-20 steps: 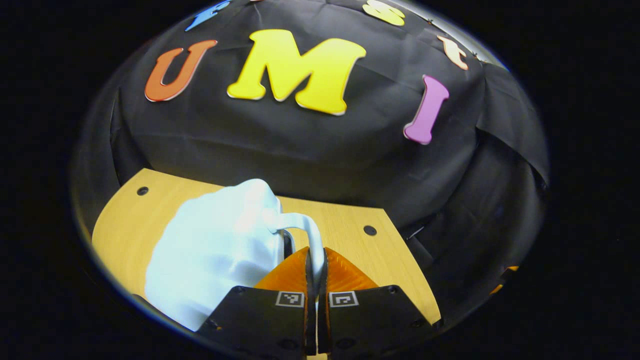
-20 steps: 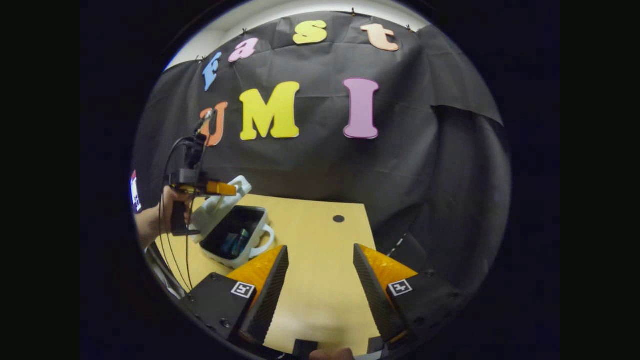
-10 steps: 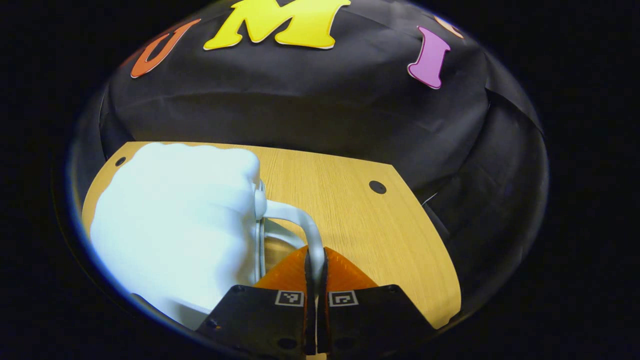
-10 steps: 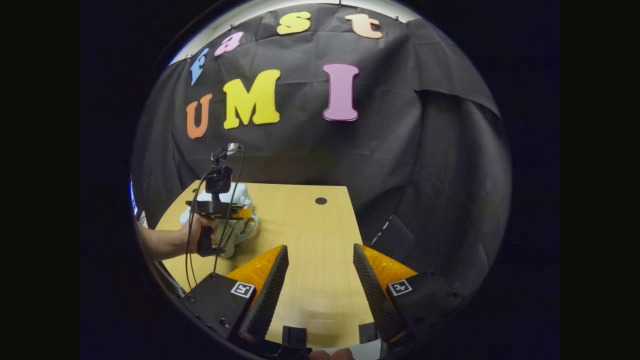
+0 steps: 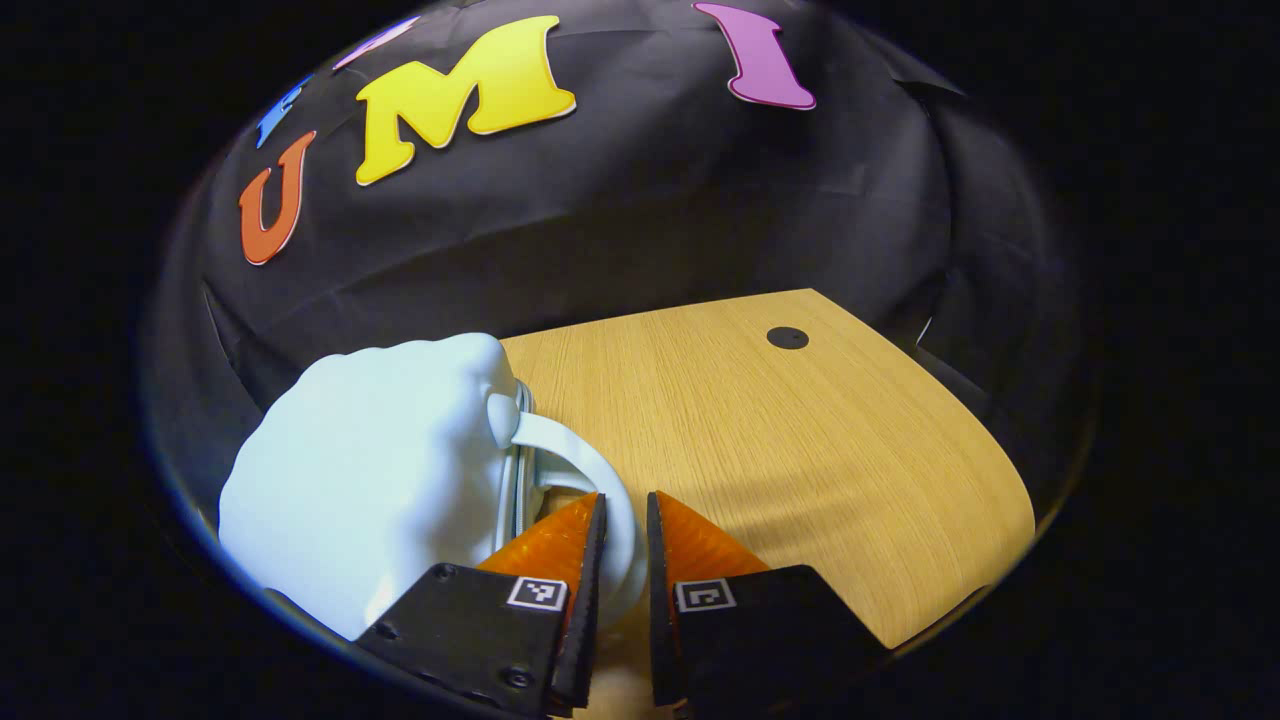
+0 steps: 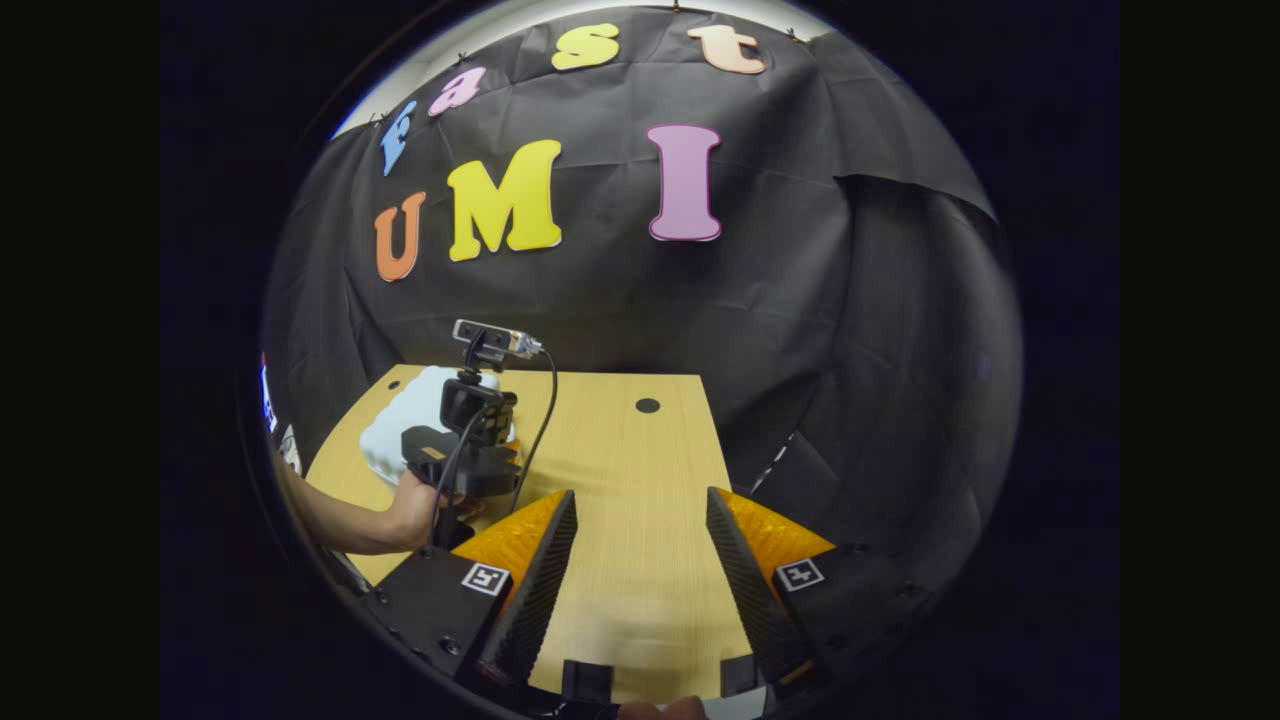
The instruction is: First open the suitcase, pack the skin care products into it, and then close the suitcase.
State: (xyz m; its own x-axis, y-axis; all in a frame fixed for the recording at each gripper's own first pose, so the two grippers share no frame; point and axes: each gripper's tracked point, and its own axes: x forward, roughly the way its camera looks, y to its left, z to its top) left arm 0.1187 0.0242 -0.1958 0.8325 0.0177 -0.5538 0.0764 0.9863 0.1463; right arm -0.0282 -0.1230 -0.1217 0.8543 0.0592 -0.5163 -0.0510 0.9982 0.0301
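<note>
The white suitcase [image 5: 370,470] lies shut on the wooden table [image 5: 800,430], its lid down on the base. Its white handle [image 5: 560,450] curves out to the right and runs down between the fingers of my left gripper [image 5: 625,500], which stand slightly apart, so that gripper is open. In the right gripper view the suitcase [image 6: 405,430] sits at the table's left, partly hidden by the left gripper [image 6: 470,470] and the hand [image 6: 415,510] holding it. My right gripper [image 6: 640,495] hangs wide open over bare table [image 6: 640,580], holding nothing. The skin care products are hidden inside the suitcase.
A small dark hole [image 5: 787,337] marks the table's far side, also seen as a hole [image 6: 648,405] in the right gripper view. Black cloth walls close off the back and the right. A cable [image 6: 540,420] loops from the left gripper's camera mount.
The suitcase lid came down from open to shut, pulled by its handle. My left gripper's fingers, tight on the handle before, have now parted a little. The right gripper stayed open in place.
</note>
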